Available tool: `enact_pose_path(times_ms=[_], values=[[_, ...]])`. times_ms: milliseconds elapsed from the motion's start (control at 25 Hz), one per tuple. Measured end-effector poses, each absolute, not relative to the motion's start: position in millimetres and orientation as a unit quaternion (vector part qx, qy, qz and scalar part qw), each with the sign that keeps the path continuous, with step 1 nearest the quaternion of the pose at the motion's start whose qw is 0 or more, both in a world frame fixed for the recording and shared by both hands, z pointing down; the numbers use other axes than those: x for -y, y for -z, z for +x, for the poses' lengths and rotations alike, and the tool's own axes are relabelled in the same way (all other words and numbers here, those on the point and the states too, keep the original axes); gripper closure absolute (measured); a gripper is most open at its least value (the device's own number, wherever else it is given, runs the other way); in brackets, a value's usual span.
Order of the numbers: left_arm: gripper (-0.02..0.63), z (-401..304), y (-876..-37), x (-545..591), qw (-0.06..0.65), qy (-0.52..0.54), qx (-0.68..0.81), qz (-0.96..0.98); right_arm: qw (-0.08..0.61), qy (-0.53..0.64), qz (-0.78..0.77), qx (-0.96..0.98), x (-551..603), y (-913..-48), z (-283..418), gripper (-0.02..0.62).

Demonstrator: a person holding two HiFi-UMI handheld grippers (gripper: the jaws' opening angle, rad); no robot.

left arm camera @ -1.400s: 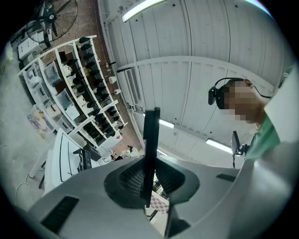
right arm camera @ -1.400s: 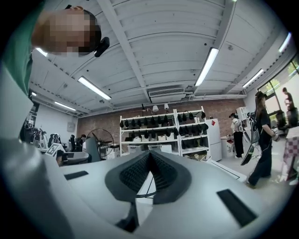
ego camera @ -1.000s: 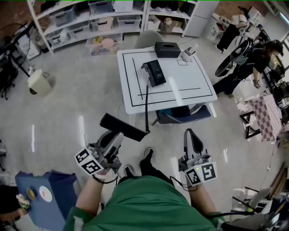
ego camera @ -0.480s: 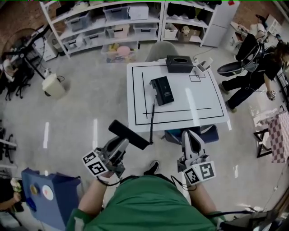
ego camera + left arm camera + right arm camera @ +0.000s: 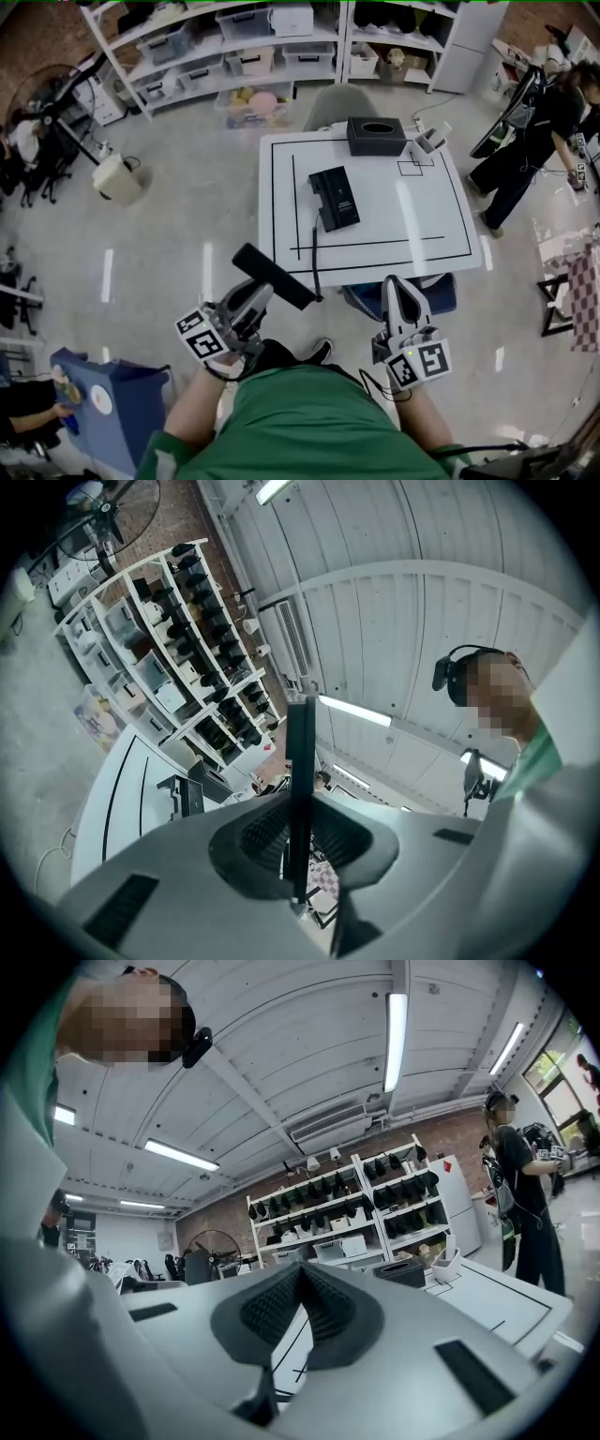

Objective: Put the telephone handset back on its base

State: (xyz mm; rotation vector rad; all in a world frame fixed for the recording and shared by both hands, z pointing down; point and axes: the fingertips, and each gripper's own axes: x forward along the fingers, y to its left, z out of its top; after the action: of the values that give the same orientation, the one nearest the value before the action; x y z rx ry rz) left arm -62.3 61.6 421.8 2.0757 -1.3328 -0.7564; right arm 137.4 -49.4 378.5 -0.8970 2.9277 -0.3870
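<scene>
The left gripper (image 5: 253, 292) is clamped on the long black plastic telephone handset (image 5: 275, 277), which lies crosswise just beyond its tips. The left gripper view shows the handset edge-on between the ribbed pads (image 5: 328, 836). The right gripper (image 5: 397, 285) has its jaws pressed together on nothing. Only the head view shows the black cord (image 5: 314, 255) running ahead to the black rectangular telephone base (image 5: 335, 198) on the white square table (image 5: 422, 220). Both forearms are bent close to the body.

Right gripper (image 5: 300, 1283), jaws pressed together, white lined table (image 5: 497, 1302) beyond, black box (image 5: 405, 1271), shelves (image 5: 356, 1204), person (image 5: 520, 1185) standing at right
</scene>
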Motion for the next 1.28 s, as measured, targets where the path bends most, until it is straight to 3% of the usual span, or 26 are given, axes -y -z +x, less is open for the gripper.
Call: enact_pose_path(times_ms=[760, 1280], values=[[0.526, -152.2, -484.9, 68.2, 0.363, 0.239, 0.398, 0.808, 0.005, 0.129, -0.419, -0.899, 115.1, -385.5, 61.3, 0.574], [0.526, -145.1, -547.1, 167.6, 0.429, 0.196, 0.313, 0.824, -0.014, 0.154, -0.532, -0.833, 104.5, -410.4, 58.1, 0.574]])
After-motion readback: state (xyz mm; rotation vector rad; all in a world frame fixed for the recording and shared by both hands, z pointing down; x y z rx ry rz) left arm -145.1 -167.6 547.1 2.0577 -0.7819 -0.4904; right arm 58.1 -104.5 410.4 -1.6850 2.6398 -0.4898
